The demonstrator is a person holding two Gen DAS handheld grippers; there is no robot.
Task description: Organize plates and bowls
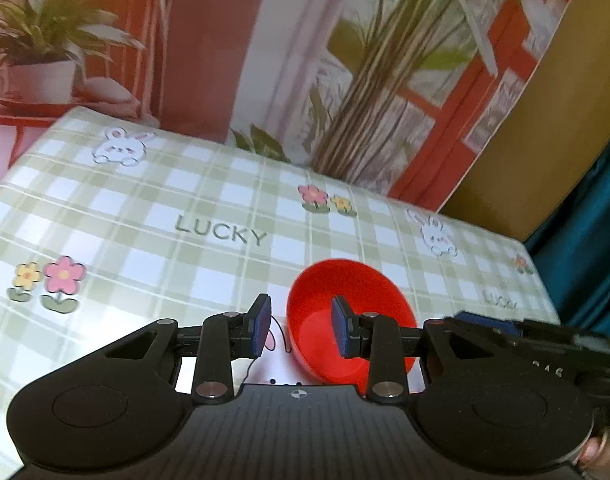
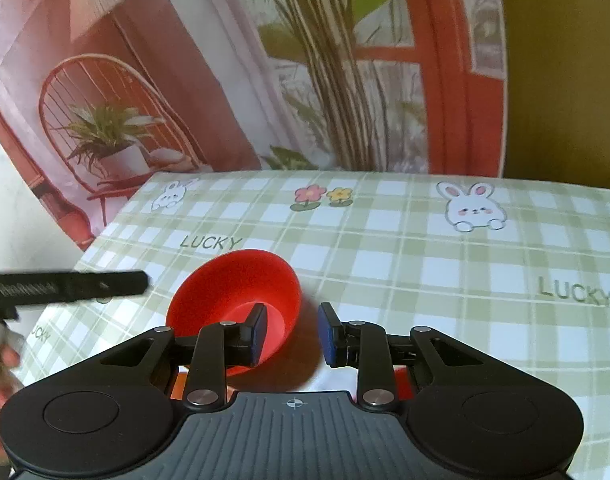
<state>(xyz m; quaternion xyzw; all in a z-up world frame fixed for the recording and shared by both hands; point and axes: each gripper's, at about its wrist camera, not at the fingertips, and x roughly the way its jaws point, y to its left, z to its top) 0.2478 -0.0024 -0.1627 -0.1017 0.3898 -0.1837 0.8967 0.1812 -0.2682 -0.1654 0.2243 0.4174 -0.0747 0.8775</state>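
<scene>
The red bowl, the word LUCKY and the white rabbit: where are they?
red bowl point(image 2: 241, 280): right wrist view, inner wall.
LUCKY print point(image 1: 221, 231): left wrist view, middle letters.
white rabbit point(image 2: 474, 209): right wrist view, face.

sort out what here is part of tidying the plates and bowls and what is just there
Job: red bowl, left gripper, right gripper, both with jaws apart and nothing between them.

Just there: checked tablecloth, printed backdrop with plant and chair picture.
</scene>
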